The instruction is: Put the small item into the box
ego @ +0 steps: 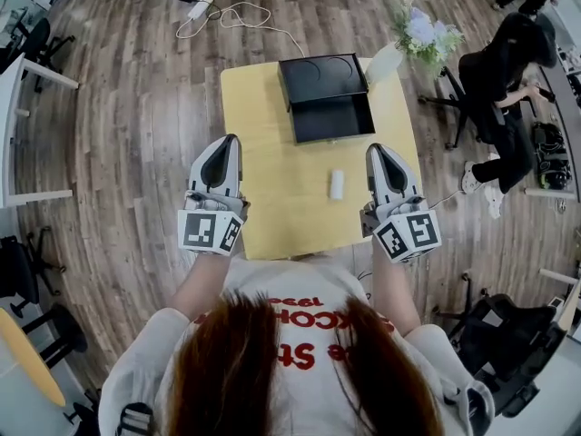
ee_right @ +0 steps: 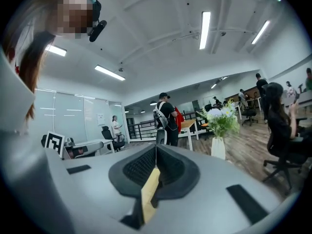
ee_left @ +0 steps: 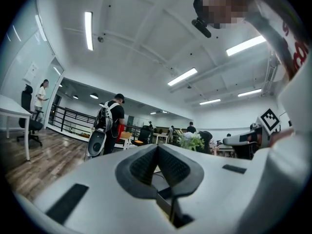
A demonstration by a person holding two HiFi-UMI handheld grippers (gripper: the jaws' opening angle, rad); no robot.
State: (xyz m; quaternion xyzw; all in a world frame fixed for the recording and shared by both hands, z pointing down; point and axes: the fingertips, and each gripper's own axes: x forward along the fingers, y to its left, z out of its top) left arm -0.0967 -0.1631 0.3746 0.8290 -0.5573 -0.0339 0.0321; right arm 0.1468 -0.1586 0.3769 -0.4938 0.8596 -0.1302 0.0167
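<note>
On my feed the right gripper (ee_right: 156,155) has its jaws pressed together, the black ribbed pads meeting in one thin seam with nothing between them. Below the seam a yellow sliver (ee_right: 150,191) shows through the slot (what surface it is, I can't tell from here). Ahead and to the right stands a white vase (ee_right: 218,149) of flowers (ee_right: 220,121). Farther off, left of the flowers, a person with a backpack (ee_right: 166,116) stands by a wooden desk (ee_right: 192,125). Another person (ee_right: 279,118) sits on an office chair (ee_right: 287,167) at far right. At my left the left gripper (ee_right: 113,143) lies level, its marker cube (ee_right: 54,143) facing me.
</note>
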